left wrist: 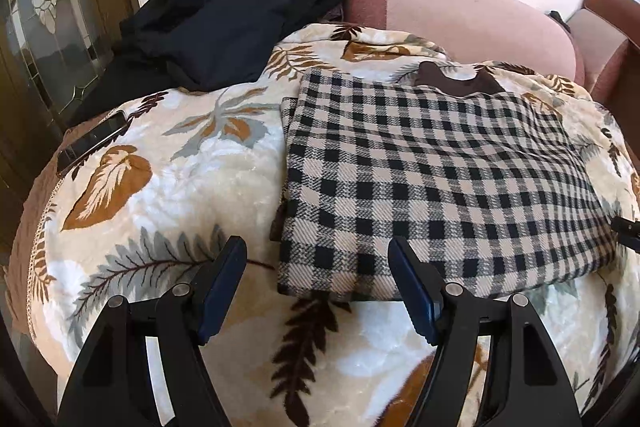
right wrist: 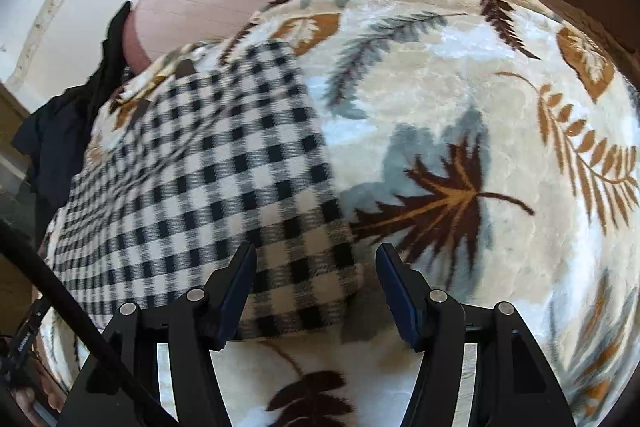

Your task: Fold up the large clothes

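Left hand-held gripper (left wrist: 318, 291) is hovering with jaws apart, gripping nothing; right hand-held gripper (right wrist: 316, 291) is likewise standing apart and empty. A checked garment (left wrist: 432, 187) is lying folded flat just beyond both. Left of the garment, a phone (left wrist: 94, 141) and dark clothes (left wrist: 224, 27) are resting. A leaf-print blanket (left wrist: 180, 195) is covering the pink sofa (left wrist: 460, 15).

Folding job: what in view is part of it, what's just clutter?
Job:
checked garment, folded flat on the blanket
dark clothes, heaped at the back, probably next
left gripper and right gripper, both open, empty

Lying about:
phone
leaf-print blanket
pink sofa
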Demonstrator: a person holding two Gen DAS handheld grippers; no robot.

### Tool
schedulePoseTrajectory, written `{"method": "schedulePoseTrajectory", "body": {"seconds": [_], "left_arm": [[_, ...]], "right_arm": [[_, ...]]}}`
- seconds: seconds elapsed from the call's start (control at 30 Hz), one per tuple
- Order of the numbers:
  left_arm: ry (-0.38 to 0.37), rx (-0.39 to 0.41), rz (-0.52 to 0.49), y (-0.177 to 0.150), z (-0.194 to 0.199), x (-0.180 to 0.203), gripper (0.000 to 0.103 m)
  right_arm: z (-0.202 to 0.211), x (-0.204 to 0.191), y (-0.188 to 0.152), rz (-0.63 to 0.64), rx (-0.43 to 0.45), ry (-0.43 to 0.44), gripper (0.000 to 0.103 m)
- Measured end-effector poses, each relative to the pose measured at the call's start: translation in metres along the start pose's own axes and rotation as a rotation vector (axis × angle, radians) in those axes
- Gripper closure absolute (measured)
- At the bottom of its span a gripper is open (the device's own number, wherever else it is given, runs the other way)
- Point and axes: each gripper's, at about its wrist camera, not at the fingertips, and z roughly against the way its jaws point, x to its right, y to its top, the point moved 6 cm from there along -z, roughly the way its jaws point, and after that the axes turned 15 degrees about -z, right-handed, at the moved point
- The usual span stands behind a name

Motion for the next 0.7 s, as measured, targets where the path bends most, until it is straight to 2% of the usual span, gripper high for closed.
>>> {"method": "schedulePoseTrajectory", "body": {"seconds": [0.17,0.7], "left_arm": [[-0.001,-0.003,0.004,0.000,-0.001,0.001,0.031],[0.013,-0.020,0.010,-0.004,-0.014,-0.006,0.031]], "right_arm": [[0.002,-0.010,-0.001,0.032,0.026,0.016,0.037],[-0.015,-0.024,-0.007,0.098,0.022,-0.004,0.036]]}}
